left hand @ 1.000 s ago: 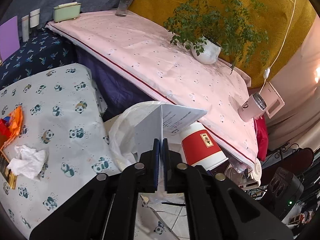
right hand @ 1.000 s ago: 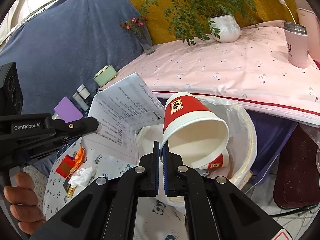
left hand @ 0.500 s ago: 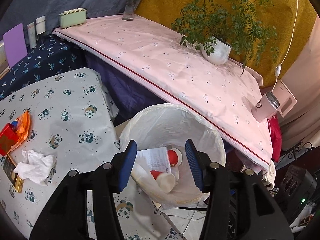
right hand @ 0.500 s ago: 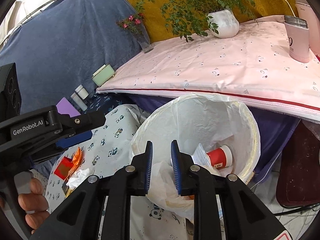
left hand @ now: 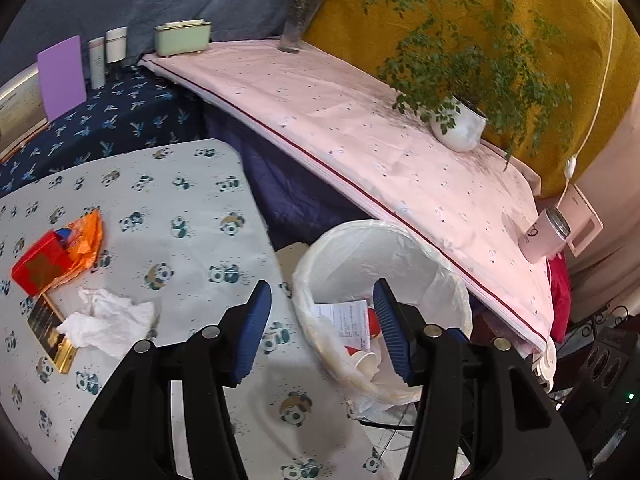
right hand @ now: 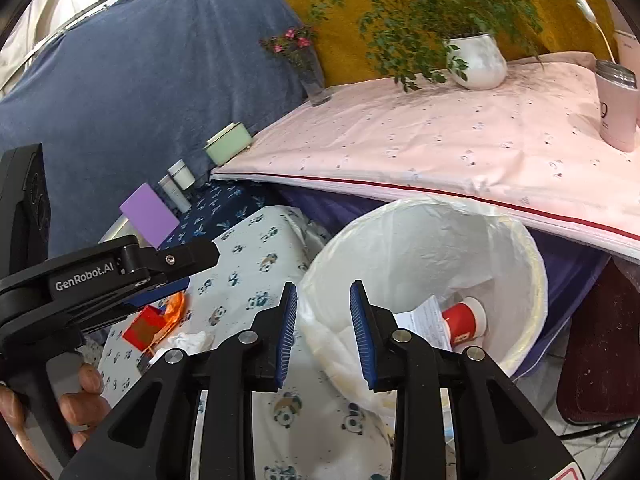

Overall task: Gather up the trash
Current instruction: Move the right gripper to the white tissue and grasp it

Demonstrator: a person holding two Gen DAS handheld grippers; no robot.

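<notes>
Mustard-yellow fabric and a slate-blue drape back the room, with a pale pink cloth [left hand: 360,128] stretched across the long table at the upper right of the left wrist view, carrying a round white plant pot [left hand: 460,128] and a pink tumbler [left hand: 544,236]. Lower left, our surface [left hand: 192,216] wears a soft panda-print cover. On it we see a crumpled white tissue [left hand: 108,320], a glossy orange wrapper [left hand: 86,236] and a red box [left hand: 38,268]. Beside the surface stands the round bin [right hand: 532,280], lined with a thin crinkly white bag; inside lie a printed paper sheet [right hand: 428,320] and a red paper cup [right hand: 464,316]. Our left tongs [left hand: 320,328] are opening wide with nothing between them. Our right tongs [right hand: 324,332] are opening too, narrower, also empty, framing the bin's near rim.
</notes>
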